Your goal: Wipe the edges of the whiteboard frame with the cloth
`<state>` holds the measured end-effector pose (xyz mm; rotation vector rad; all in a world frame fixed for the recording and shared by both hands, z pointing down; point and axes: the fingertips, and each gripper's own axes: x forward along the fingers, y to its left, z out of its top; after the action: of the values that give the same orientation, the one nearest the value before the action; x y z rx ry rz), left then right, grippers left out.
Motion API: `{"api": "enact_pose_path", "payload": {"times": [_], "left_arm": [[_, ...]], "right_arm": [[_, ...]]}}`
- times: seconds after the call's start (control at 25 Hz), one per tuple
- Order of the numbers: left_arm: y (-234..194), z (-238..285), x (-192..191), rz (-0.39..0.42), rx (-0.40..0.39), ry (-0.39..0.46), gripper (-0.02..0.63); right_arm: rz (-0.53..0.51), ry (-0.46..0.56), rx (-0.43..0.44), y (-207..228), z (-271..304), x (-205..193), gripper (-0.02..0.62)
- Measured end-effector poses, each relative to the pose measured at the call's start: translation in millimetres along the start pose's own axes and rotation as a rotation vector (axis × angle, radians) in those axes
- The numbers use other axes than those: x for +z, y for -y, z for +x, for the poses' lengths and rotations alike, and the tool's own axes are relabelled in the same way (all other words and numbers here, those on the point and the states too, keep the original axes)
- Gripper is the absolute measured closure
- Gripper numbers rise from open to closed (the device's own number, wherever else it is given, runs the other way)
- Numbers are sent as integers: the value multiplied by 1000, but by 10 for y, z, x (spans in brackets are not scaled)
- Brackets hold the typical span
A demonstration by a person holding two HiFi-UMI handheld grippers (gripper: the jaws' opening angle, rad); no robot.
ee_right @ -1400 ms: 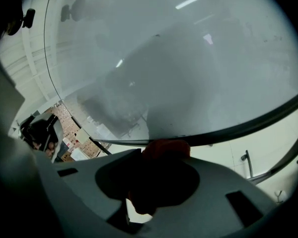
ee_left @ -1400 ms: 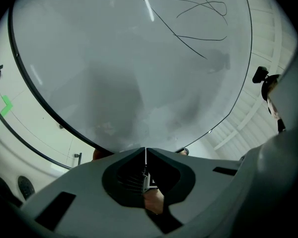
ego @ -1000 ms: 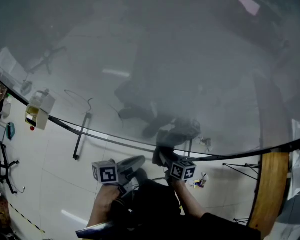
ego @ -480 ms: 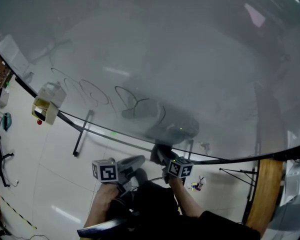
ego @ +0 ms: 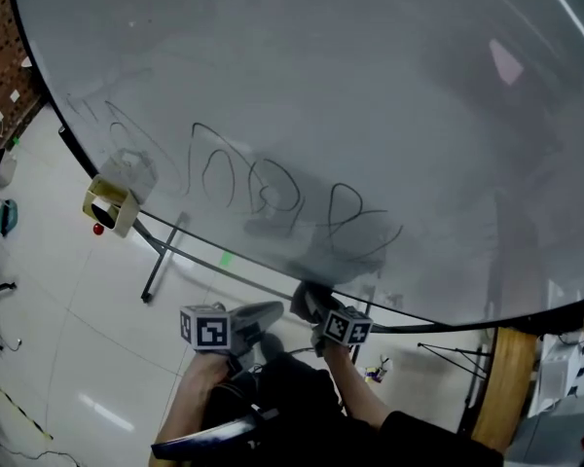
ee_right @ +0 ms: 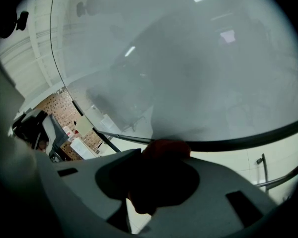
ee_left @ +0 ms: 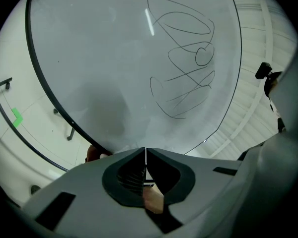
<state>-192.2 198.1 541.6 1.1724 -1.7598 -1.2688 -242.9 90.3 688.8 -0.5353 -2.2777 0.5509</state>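
A person stands at a large whiteboard (ego: 370, 86), seen from above, with a handheld gripper in each hand held low against its bottom edge. The right gripper (ee_right: 163, 158) is clamped on a dark reddish cloth (ee_right: 166, 147), which bunches between its jaws. The cloth sits right at the black frame (ee_right: 248, 139) along the board's lower edge; it looks pressed to the frame, though actual contact is hard to confirm. The left gripper (ee_left: 145, 157) sits just beside it with its jaws pressed together and nothing between them, pointing up at the board.

Over the last second the head view has swung upward and to the left. Looping marker scribbles (ego: 263, 178) that were mostly out of sight now cross the middle of the board, and a yellowish box (ego: 112, 202) fixed to the frame's left part has shifted right and up in the picture. Both grippers, by contrast, have stayed almost where they were, at the bottom edge near its middle.

So the wipe seems barely begun – the cloth is in place on the bottom frame, and the person appears to be looking along the frame to the left, perhaps where the wipe goes next – the frame's long sides are still to be wiped
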Motion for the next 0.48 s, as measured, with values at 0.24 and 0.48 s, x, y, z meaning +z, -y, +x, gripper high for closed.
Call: {"api": "enact_pose_path", "payload": {"times": [0.24, 0.48], "left_arm": [[-99, -318, 158, 6, -6, 10, 612], [-147, -593, 295, 15, -14, 16, 612]], "right_arm": [[3, 1, 10, -223, 299, -53, 488], [-9, -2, 1, -425, 505, -61, 488]]}}
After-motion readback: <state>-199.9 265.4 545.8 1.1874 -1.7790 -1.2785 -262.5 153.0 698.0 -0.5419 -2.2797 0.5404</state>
